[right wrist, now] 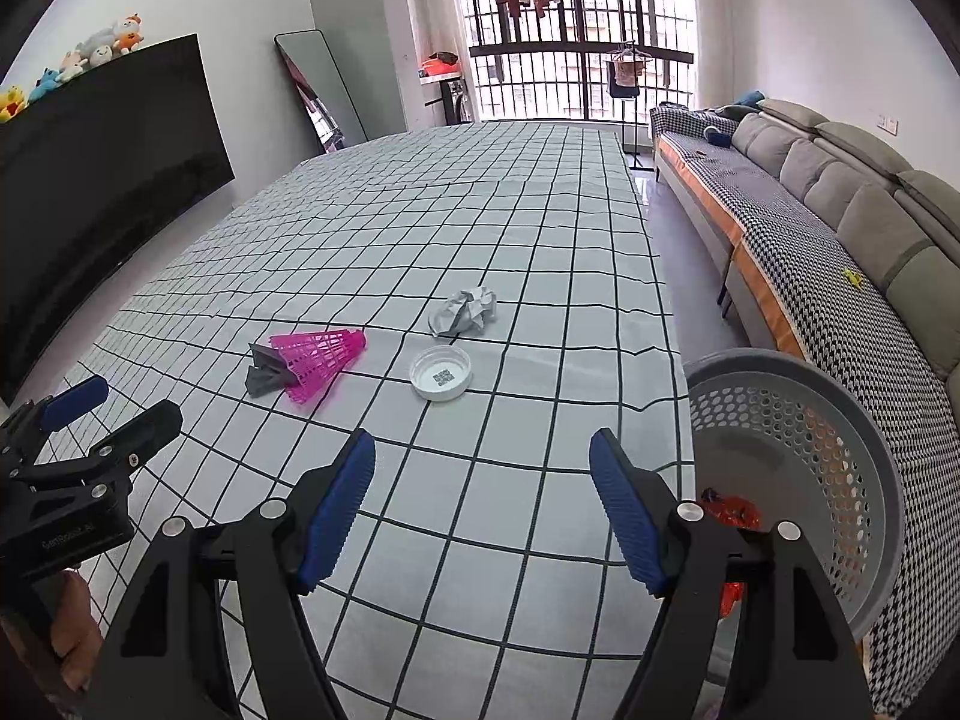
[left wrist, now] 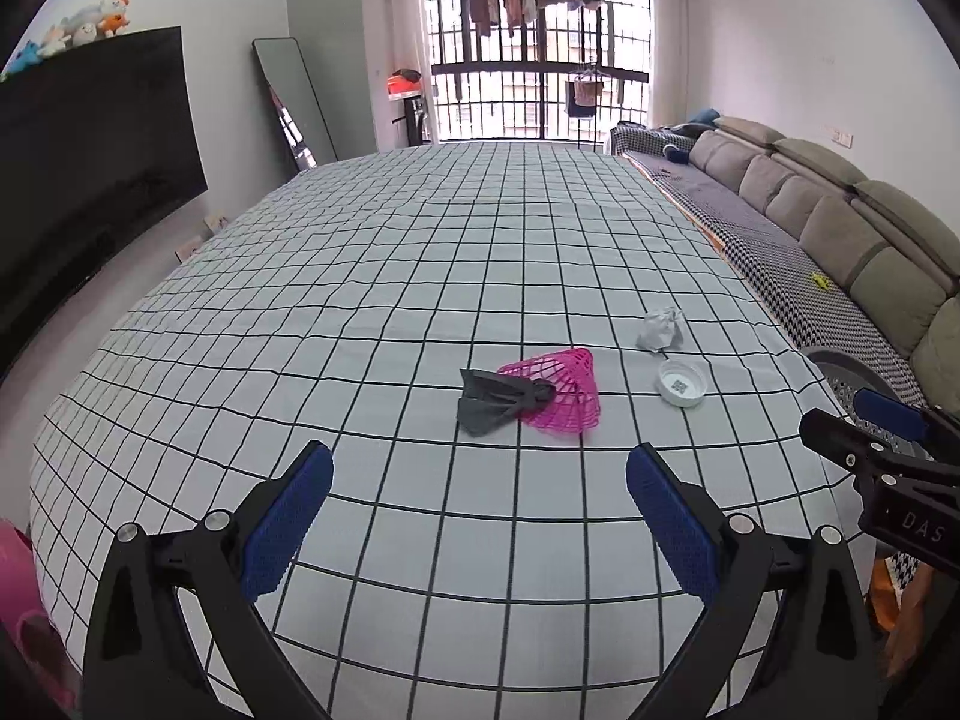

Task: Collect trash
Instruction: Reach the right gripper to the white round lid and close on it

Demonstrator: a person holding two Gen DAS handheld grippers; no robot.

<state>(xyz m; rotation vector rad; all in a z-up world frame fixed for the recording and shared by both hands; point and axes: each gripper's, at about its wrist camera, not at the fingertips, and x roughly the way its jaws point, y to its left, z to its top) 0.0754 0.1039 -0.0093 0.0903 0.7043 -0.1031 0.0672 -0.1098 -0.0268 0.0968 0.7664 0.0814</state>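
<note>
Nearest the cameras, the left gripper (left wrist: pixel 477 474) and the right gripper (right wrist: pixel 483 462) both hover over the checked-cloth counter (right wrist: pixel 420 540) with their blue-padded fingers (left wrist: pixel 288 525) spread wide and nothing between them.

Just beyond lie four pieces of trash. A pink plastic mesh shuttlecock (right wrist: pixel 318 360) rests on its side, touching a crumpled dark grey scrap (right wrist: pixel 267 375) at its wide end. To its right sits a white round plastic lid (right wrist: pixel 441 373), hollow side up. A little farther off is a crumpled ball of pale paper (right wrist: pixel 463 312).

All four look light. The shuttlecock skirt is springy and would likely flex under a hard squeeze — pinching across its narrow cork end seems safer. The lid is stiff and shallow, and probably slippery, so one finger inside the rim and one outside should hold it. The paper ball and grey scrap are soft and would crush into almost any pinch.

The right wrist view shows the grey perforated plastic bin (right wrist: pixel 840 420) beside the counter's right edge, with red wrapper scraps (right wrist: pixel 729 510) already at its bottom — the left wrist view catches only a sliver of its rim.
</note>
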